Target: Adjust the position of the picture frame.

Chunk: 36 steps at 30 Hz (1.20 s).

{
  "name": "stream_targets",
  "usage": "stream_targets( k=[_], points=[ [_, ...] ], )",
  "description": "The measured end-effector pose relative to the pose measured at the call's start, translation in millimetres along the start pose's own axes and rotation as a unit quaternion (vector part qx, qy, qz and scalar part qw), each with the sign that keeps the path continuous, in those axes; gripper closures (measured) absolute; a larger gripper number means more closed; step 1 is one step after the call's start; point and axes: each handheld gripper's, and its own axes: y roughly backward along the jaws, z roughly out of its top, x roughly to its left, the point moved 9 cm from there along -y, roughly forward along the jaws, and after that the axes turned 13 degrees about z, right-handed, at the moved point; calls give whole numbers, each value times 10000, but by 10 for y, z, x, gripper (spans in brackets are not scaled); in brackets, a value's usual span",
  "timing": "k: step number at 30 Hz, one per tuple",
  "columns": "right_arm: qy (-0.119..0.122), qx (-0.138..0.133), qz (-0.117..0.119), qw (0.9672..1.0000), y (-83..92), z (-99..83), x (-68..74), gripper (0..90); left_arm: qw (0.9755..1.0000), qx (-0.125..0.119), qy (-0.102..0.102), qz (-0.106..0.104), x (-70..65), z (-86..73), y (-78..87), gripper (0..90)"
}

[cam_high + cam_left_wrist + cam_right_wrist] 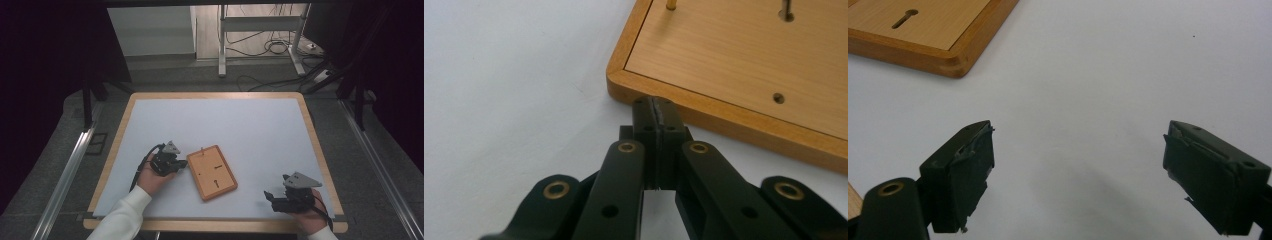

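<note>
1. Wooden board (pixel 211 172) lies flat on the white sheet (pixel 250 130) of the table (pixel 312 130), near the front and a bit left of the middle. One board is there.
2. From the high view, the board's long side runs slanted, from the far left to the near right. Its near right corner points toward the right gripper (pixel 270 196).
3. From the high view I count two grippers, two hands and one board. The left gripper (pixel 184 164) sits just beside the board's left edge. The right gripper is well apart from the board, near the front right corner of the table.
4. The left gripper view shows up close what the high view is too small to tell: the left gripper (pixel 655 104) has its two black jaws pressed together with nothing between them. Their tips are right at the raised rim of the board (pixel 744 65); I cannot tell if they touch it.
5. That view also shows one thin gold pin (pixel 670 4) standing up in the board and one small round hole (pixel 778 97).
6. The right gripper view shows the right gripper (pixel 1078 145) with its jaws spread wide and nothing in them, just white sheet. One corner of the board (pixel 923 35) with a keyhole slot (pixel 904 18) is at the top left.
</note>
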Motion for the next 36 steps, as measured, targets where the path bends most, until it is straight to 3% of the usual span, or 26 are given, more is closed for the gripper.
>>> stream_targets(
  k=[17, 36],
  points=[
    [15, 31, 1, 10000, -16, -4, 10, 130, 9999, -7, 44, 142, 29, 42, -92, 900],
    [11, 82, -6, 10000, -36, -20, 4, 130, 9996, -180, 15, 199, 22, 351, -326, 900]
  ],
)
